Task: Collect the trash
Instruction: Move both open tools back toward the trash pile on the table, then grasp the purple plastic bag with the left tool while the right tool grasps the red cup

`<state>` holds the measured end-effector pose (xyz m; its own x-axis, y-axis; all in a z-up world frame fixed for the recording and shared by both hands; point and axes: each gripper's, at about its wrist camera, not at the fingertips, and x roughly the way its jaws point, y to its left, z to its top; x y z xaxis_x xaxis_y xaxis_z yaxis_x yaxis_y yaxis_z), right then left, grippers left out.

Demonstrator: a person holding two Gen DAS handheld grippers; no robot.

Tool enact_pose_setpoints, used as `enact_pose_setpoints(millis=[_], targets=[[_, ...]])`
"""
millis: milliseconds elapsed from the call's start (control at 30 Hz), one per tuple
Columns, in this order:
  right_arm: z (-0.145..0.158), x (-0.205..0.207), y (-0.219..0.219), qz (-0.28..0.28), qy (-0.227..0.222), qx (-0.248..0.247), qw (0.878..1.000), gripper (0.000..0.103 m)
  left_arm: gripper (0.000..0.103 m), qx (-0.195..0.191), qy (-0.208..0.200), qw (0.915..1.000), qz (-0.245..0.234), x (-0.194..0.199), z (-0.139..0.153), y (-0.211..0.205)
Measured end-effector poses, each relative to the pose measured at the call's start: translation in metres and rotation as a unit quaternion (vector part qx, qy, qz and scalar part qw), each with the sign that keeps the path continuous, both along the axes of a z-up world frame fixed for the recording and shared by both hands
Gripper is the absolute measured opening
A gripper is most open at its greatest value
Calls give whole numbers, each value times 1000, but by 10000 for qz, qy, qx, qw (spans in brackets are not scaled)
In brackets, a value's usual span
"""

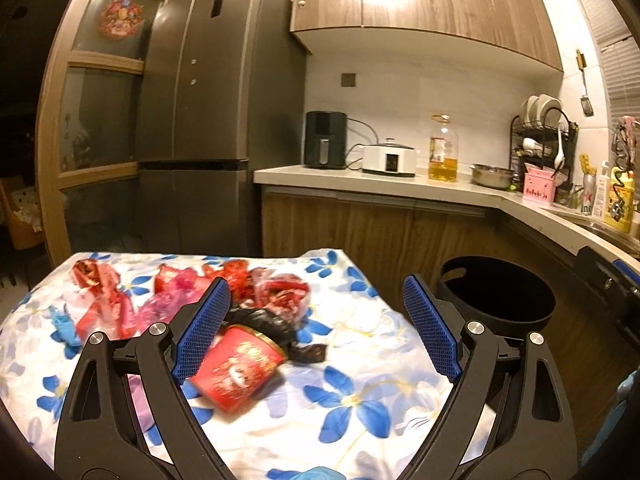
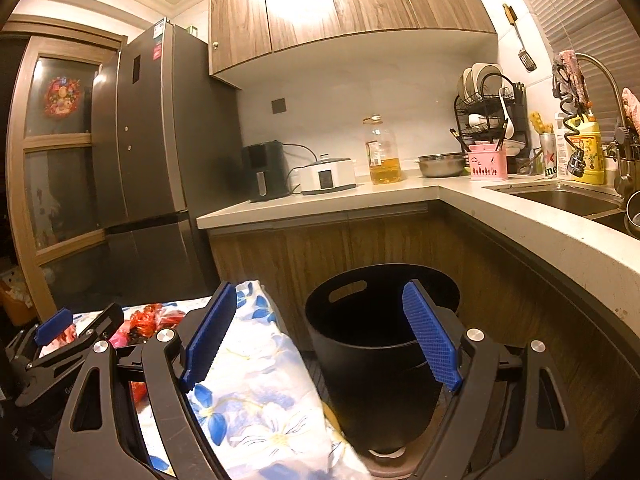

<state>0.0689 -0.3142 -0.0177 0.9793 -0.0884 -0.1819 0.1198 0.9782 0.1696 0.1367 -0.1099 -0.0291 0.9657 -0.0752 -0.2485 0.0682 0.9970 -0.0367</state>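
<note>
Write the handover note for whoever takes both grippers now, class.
Left gripper: open, empty, above the flower-print cloth table, facing the red paper cup.
Right gripper: open, empty, facing the black plastic bin beside the table.
Red and pink wrappers and a black crumpled bag lie on the cloth.
Done: nothing visibly binned.
Left: all of it.
</note>
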Motion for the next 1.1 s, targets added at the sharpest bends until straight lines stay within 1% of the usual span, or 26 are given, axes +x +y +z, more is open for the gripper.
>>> enact_pose_setpoints(millis=[67, 200, 333, 467, 533, 600, 767, 900, 1000, 1100], targets=[[-1, -1, 5, 50, 17, 10, 10000, 83, 87, -9, -2, 9999, 100, -4, -4, 11], [-5, -3, 16, 157, 43, 70, 9998, 83, 87, 192, -59, 9991, 387, -13, -15, 33], [-11, -2, 30, 295, 83, 115, 9995, 83, 87, 330, -111, 9966, 751, -21, -29, 66], [-16, -1, 45, 462, 144, 153, 9987, 83, 87, 366, 86, 9938, 1046, -23, -43, 100], [-19, 1, 55, 545, 191, 150, 9982, 83, 87, 268, 205, 9931, 1121, -23, -48, 115], [-21, 2, 63, 631, 220, 137, 9977, 83, 87, 183, 307, 9925, 1170, -21, -53, 127], [-22, 4, 81, 758, 243, 10, 9968, 83, 87, 385, 476, 9910, 1190, -14, -62, 138], [-23, 8, 90, 828, 290, -14, 9961, 83, 84, 224, 819, 9911, 1029, -3, -71, 148], [-25, 12, 100, 911, 337, -42, 9953, 83, 79, 54, 1102, 9895, 932, 6, -78, 156], [-30, 16, 110, 1015, 415, -79, 9939, 83, 68, -47, 1342, 9870, 887, 12, -86, 161]])
